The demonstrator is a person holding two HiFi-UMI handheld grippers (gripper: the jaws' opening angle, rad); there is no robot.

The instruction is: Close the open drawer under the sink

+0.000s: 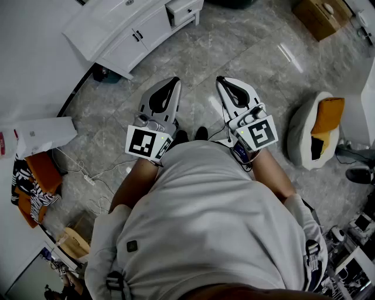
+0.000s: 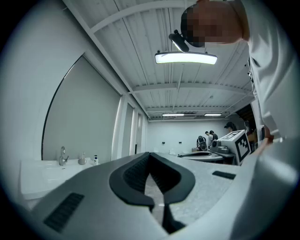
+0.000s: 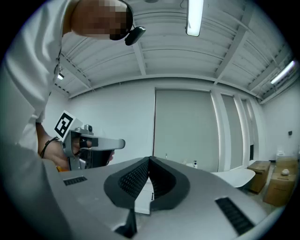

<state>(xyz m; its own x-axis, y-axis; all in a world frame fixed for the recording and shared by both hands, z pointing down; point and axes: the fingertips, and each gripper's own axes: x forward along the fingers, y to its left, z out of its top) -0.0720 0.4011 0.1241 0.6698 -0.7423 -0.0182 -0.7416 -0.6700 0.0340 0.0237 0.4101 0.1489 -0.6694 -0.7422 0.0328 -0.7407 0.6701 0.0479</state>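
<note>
The white sink cabinet (image 1: 132, 38) stands at the far left of the head view, and its drawer (image 1: 184, 10) juts out at the right end. Both grippers are held level in front of my body, well short of the cabinet. My left gripper (image 1: 173, 81) is shut with nothing in it; its tips meet in its own view (image 2: 149, 153), with the sink top (image 2: 44, 171) and faucet (image 2: 62, 155) to the left. My right gripper (image 1: 221, 79) is also shut and empty (image 3: 150, 158), and part of the white cabinet (image 3: 146, 194) shows between its jaws.
Grey marble floor lies between me and the cabinet. A cardboard box (image 1: 321, 16) sits far right, a white seat with an orange cushion (image 1: 316, 129) at right, cables (image 1: 88, 176) and clothes (image 1: 35, 181) at left. People stand at the room's far end (image 2: 209, 137).
</note>
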